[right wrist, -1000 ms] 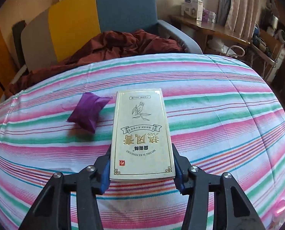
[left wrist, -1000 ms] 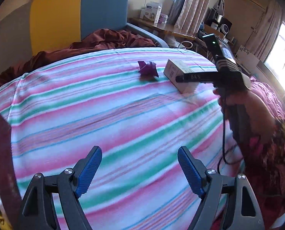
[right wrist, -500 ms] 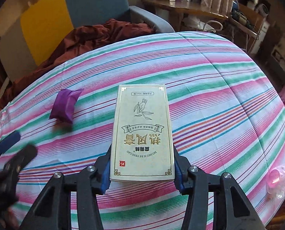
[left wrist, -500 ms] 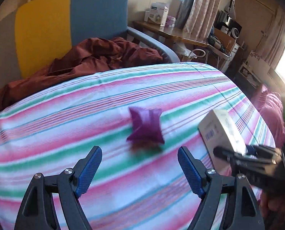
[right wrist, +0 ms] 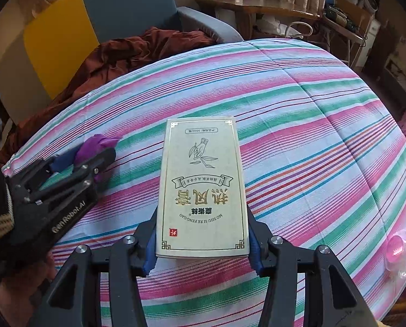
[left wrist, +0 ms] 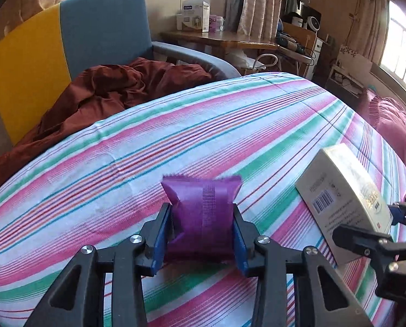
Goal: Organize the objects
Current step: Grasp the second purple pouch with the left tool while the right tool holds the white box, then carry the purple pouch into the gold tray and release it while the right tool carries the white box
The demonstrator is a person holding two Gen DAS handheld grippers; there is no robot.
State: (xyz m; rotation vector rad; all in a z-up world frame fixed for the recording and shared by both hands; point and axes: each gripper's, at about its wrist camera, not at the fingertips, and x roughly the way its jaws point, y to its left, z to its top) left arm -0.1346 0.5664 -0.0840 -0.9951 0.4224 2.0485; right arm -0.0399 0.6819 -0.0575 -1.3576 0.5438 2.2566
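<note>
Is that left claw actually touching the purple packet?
Touching. In the left wrist view the left gripper has both blue pads pressed against the sides of the purple packet, with no gap showing.

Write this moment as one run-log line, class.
left gripper: shut on purple packet | right gripper: shut on box | both over striped bedspread

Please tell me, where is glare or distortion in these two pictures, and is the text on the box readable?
Left wrist view: windows blown out white, striped sheet bulges from fisheye, box lies at the edge, only its barcode clear. Right wrist view: softer light, dark corners, box sharp, print upside down but readable; the pouch is mostly hidden behind the left gripper.
</note>
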